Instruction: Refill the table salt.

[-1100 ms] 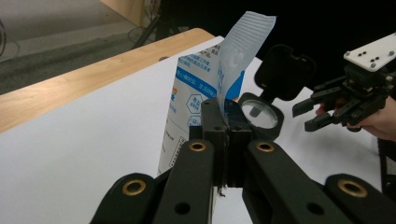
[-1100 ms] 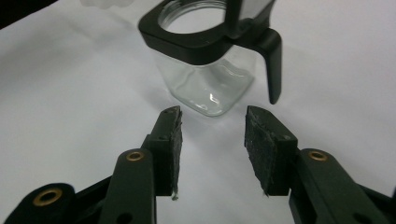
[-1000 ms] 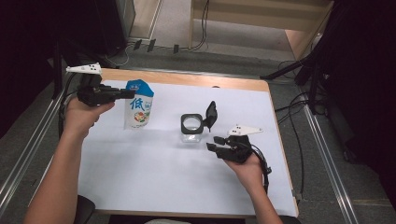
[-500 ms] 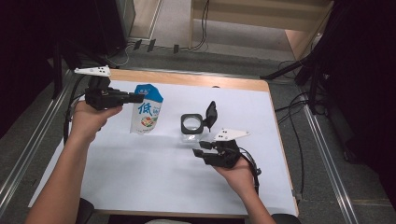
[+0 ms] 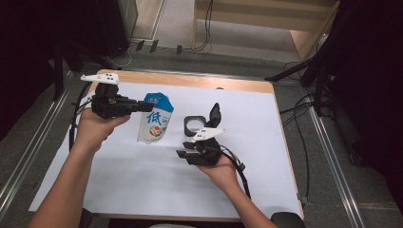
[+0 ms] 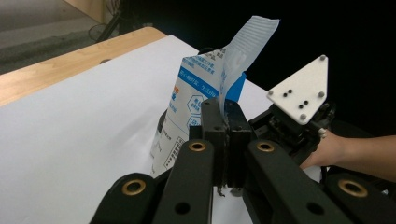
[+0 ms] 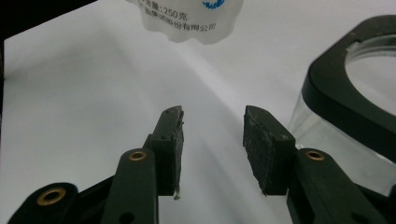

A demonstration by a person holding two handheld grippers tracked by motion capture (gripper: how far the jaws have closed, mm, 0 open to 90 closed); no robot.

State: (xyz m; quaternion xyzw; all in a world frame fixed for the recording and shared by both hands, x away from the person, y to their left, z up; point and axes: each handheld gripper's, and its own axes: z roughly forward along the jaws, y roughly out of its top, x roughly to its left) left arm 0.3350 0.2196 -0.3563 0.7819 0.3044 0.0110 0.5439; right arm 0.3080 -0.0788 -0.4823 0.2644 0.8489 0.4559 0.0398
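A blue-and-white pouch (image 5: 154, 121) with printed characters hangs tilted over the white table sheet. My left gripper (image 5: 142, 107) is shut on its crimped top edge, which shows between the closed jaws in the left gripper view (image 6: 226, 116), with the pouch (image 6: 196, 93) beyond. A clear container with a black rim (image 5: 195, 124) stands just right of the pouch, its black lid (image 5: 215, 114) flipped up. My right gripper (image 5: 183, 149) stands open in front of the container, with nothing between its pads (image 7: 212, 126). The container (image 7: 355, 84) is at its right and the pouch bottom (image 7: 187, 18) ahead.
A white sheet (image 5: 119, 190) covers the wooden table (image 5: 199, 81). Cables trail from both grippers and across the floor behind the table. A metal rail (image 5: 332, 156) runs along the right side. The right gripper's grey plate (image 6: 301, 88) shows behind the pouch.
My left gripper has carried the pouch to the right, closer to the container. The right gripper has slid left, from beside the container to in front of it.
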